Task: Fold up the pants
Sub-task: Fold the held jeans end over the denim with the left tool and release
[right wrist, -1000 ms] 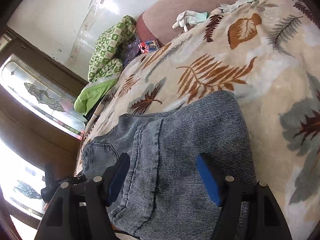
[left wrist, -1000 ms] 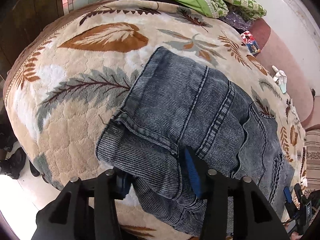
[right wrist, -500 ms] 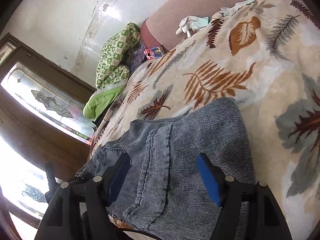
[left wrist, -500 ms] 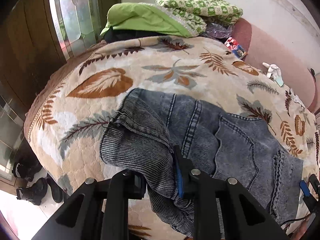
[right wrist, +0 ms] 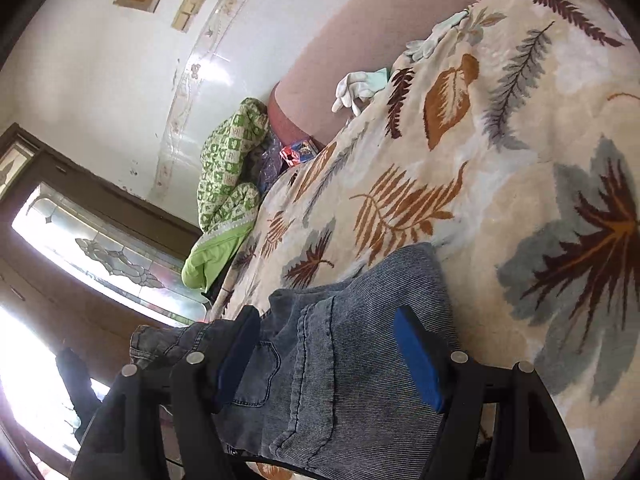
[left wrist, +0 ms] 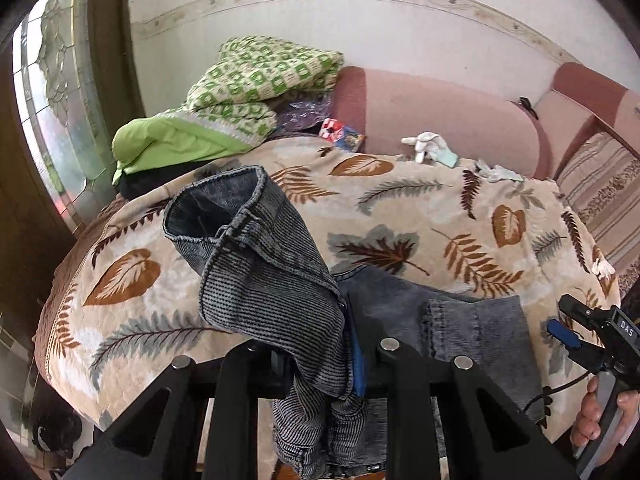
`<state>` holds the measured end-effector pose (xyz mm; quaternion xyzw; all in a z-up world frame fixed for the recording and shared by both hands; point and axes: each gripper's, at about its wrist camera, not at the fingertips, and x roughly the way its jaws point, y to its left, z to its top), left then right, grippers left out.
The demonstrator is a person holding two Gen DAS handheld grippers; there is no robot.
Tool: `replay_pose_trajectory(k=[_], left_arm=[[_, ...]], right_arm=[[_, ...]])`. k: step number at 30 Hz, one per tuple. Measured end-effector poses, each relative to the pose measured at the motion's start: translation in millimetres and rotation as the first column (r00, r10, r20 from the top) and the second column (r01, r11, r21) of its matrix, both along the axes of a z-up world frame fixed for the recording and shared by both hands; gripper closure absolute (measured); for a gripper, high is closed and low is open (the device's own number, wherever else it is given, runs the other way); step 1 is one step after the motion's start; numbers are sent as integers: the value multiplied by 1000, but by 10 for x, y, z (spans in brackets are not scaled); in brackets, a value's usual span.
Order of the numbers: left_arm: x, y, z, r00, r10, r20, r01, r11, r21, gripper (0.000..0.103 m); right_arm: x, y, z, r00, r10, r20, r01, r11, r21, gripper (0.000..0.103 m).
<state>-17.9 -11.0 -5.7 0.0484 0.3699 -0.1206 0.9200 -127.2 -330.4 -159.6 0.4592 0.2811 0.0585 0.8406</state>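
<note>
Grey-blue denim pants lie on a leaf-patterned blanket. My left gripper is shut on a bunched edge of the pants, and that end stands lifted off the blanket with an open hem at the top. In the right wrist view the pants lie flat under my right gripper, whose blue pads stand wide apart above the cloth without pressing it. The right gripper also shows at the right edge of the left wrist view, held by a hand.
A green quilt pile sits at the blanket's far left corner. White gloves and a small colourful box lie along the pink sofa back. A glass-panelled door stands left.
My left gripper closed on the edge of the pants and lifted it up off the blanket, rolling as it rose. The right gripper shifted slightly and stayed open.
</note>
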Motion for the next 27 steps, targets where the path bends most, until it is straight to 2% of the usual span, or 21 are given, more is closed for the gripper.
replay_pose_trajectory(k=[5, 10, 12, 13, 18, 22, 27], left_arm=[[-91, -496, 112, 992, -128, 22, 128, 992, 0, 81], [-225, -1017, 59, 967, -256, 0, 256, 967, 4, 81], [-257, -1207, -23, 954, -298, -26, 298, 955, 1, 82], [-277, -1283, -68, 949, -312, -40, 312, 950, -4, 86], [-338, -1587, -364, 924, -365, -117, 366, 930, -12, 87], [-403, -1694, -598, 901, -395, -181, 399, 917, -18, 88], [-552, -1715, -661, 891, -418, -178, 421, 907, -24, 90]], right_arm=[[-144, -277, -18, 997, -68, 18, 66, 993, 96, 30], [-417, -627, 31, 978, -198, 65, 184, 968, 168, 30], [-553, -797, 32, 960, -267, 85, 244, 946, 213, 30], [-621, -880, 17, 949, -301, 92, 272, 931, 243, 30], [-871, -1189, -121, 901, -425, 82, 367, 851, 375, 29], [-833, -1245, -234, 904, -426, 29, 377, 829, 414, 30], [-722, -1158, -257, 918, -397, 4, 364, 845, 391, 30]])
